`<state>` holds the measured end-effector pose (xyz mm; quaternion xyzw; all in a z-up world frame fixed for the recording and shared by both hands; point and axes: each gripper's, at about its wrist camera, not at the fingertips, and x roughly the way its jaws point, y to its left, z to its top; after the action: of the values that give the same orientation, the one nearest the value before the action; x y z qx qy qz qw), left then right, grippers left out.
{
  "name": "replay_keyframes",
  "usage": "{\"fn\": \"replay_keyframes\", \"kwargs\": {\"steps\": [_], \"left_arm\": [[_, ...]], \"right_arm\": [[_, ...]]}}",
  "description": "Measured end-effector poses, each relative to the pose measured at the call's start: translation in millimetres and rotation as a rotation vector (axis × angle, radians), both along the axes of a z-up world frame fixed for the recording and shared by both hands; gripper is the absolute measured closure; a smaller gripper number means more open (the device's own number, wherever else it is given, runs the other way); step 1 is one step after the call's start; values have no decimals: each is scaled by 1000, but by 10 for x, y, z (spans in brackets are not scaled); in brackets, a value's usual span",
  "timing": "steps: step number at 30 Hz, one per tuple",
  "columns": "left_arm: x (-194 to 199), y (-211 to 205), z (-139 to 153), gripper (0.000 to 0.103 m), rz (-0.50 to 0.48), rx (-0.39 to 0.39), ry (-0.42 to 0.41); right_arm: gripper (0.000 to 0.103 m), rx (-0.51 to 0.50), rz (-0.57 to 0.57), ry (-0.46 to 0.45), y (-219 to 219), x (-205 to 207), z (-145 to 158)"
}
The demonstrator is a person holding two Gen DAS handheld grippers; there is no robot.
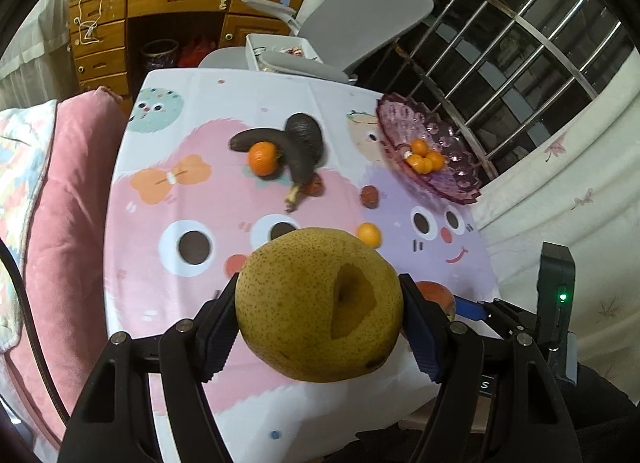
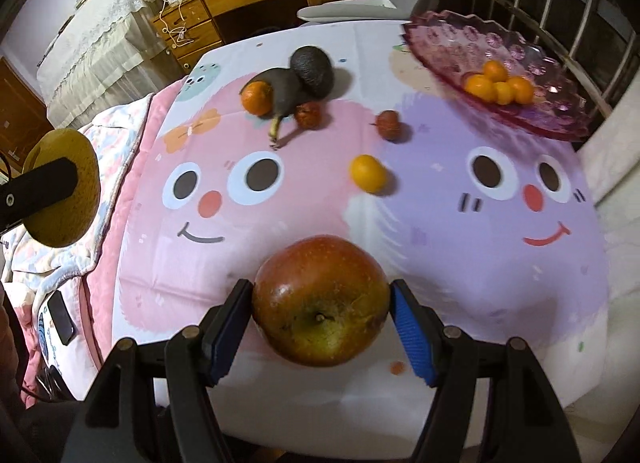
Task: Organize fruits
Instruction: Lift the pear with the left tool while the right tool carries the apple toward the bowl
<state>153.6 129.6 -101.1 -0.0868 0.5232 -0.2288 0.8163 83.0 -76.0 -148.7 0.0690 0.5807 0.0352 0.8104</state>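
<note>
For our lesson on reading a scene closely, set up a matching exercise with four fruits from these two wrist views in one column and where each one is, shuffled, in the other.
Column 1
1. pear
2. apple
3. kumquats
4. avocado

Column 2
A. in the purple glass dish
B. between the fingers of the right tool
C. on the tablecloth, beside the dark banana
D. held in the left tool

Pairs: 1-D, 2-B, 3-A, 4-C
</note>
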Motion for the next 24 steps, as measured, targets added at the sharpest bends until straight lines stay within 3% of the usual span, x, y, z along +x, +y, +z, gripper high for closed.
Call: {"fn": "replay_keyframes", "kwargs": {"steps": [13,24], "left_arm": [[-142,-1187,170,31,120,-7,-59],[92,-2131,222,31,168,-26,-95]], "right_arm": [[33,-14,159,-94,-1099,77,447],[33,-14,217,-161,-2059,473,668]]}}
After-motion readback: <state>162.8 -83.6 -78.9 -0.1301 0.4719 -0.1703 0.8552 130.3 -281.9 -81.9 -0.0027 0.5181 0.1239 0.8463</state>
